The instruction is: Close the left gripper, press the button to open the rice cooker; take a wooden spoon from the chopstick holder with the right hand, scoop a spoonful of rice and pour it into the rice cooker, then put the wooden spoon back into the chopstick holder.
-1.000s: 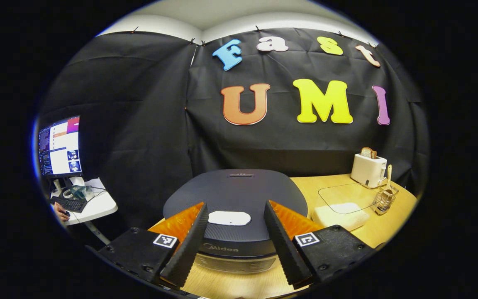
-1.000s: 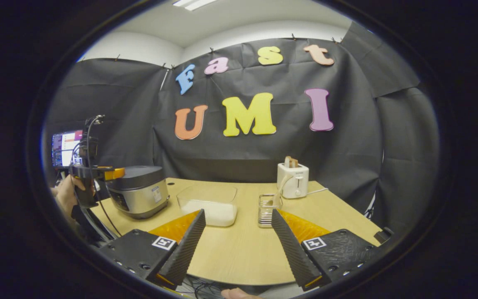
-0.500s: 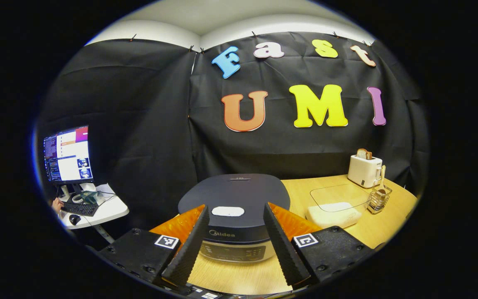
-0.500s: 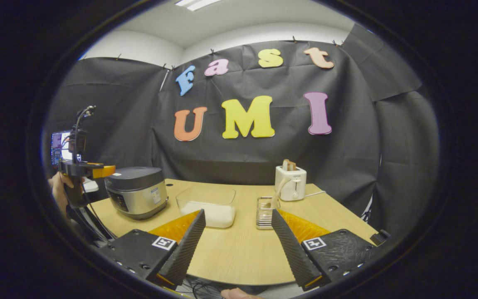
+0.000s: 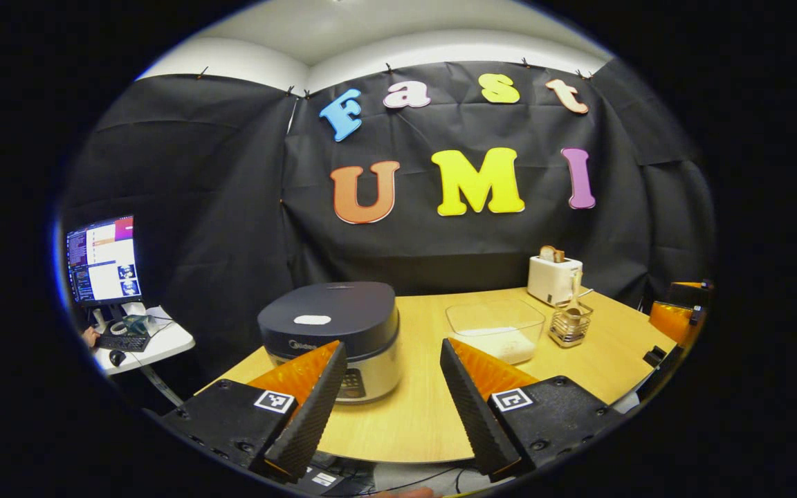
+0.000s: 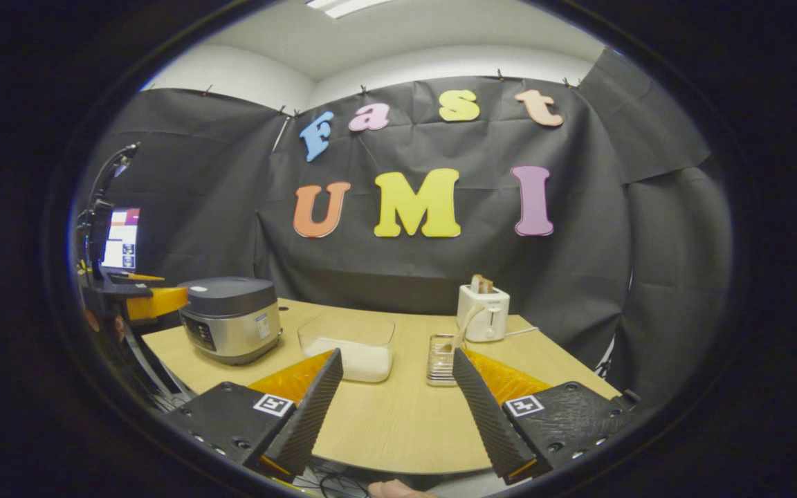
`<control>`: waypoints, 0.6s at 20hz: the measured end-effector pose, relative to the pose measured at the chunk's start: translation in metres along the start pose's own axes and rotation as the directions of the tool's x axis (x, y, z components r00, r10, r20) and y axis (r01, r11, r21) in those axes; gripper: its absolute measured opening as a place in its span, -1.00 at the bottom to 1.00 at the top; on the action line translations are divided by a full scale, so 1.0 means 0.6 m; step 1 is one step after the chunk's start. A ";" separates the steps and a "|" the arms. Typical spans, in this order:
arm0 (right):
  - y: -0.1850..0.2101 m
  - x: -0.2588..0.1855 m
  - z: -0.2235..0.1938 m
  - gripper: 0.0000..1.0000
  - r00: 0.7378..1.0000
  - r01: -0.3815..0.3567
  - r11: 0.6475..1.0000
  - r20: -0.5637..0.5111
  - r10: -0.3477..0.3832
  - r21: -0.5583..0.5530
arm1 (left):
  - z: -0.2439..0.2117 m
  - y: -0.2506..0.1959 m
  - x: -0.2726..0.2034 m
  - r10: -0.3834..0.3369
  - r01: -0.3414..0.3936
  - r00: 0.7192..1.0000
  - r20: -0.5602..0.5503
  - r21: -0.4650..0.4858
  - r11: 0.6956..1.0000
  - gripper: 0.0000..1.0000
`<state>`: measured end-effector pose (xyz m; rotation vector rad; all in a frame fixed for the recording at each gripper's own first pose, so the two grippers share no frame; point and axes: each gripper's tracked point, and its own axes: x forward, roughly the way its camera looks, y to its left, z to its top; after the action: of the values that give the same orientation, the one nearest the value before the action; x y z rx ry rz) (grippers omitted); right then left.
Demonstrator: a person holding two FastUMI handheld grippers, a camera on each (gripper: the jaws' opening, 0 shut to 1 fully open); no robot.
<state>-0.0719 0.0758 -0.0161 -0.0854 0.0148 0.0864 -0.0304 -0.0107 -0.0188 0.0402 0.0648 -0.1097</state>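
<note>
Rice cooker [image 5: 333, 332]: lid down, standing on the counter [image 5: 426, 415] toward its left end; pale button patch [image 5: 312, 319] on top of the dark lid.
Left gripper [image 5: 388, 404]: fingers spread wide, nothing between them, held off the counter's front edge; the rice cooker sits just beyond its left finger, not touched. In the right gripper view it shows left of the rice cooker [image 6: 232, 325], at [image 6: 153, 302].
Right gripper [image 6: 395, 408]: fingers wide apart, holding nothing, above the near edge of the counter [image 6: 398, 422]; in the left gripper view it shows well right of the rice cooker, at the counter's right end [image 5: 679, 321].
Rice container [image 5: 495, 330]: clear tub with white rice in the bottom, just right of the rice cooker; also at [image 6: 350, 349].
Chopstick holder [image 5: 570, 326]: wire basket right of the rice container, farther from the rice cooker; also at [image 6: 442, 360].
Wooden spoon [image 5: 573, 294]: standing in the chopstick holder, handle leaning up; also at [image 6: 466, 324].
Toaster [image 5: 554, 277]: white, bread in its slot, behind the chopstick holder at the counter's back; also at [image 6: 483, 311].
Monitor [image 5: 102, 259]: lit, on a side desk left of the rice cooker, off the counter.
</note>
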 end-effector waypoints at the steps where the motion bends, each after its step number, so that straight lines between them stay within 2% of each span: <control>1: 0.001 -0.002 -0.001 0.92 1.000 -0.001 1.000 -0.002 0.001 -0.001 | -0.003 -0.023 -0.003 -0.020 0.020 1.000 0.003 0.007 1.000 0.66; 2: 0.001 -0.004 -0.001 0.91 1.000 0.002 1.000 -0.005 -0.002 0.001 | -0.005 -0.044 -0.009 -0.033 0.033 0.999 0.008 0.022 0.999 0.81; 3: -0.002 -0.006 -0.002 0.93 1.000 0.007 1.000 -0.006 -0.007 0.006 | -0.007 -0.058 -0.012 -0.041 0.041 0.999 0.010 0.039 0.998 0.85; 6: -0.009 -0.009 -0.007 0.90 1.000 0.019 1.000 -0.012 -0.019 0.017 | -0.018 -0.092 -0.017 -0.054 0.054 0.998 0.011 0.066 0.996 0.92; 12: -0.007 -0.006 -0.023 0.93 0.999 0.007 1.000 -0.053 -0.006 0.025 | -0.032 -0.131 -0.025 -0.077 0.077 0.997 -0.001 0.044 0.996 0.98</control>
<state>-0.0756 0.0704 -0.0295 -0.0621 0.0687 0.0775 -0.0554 -0.0862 -0.0399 0.0819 0.0629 -0.1880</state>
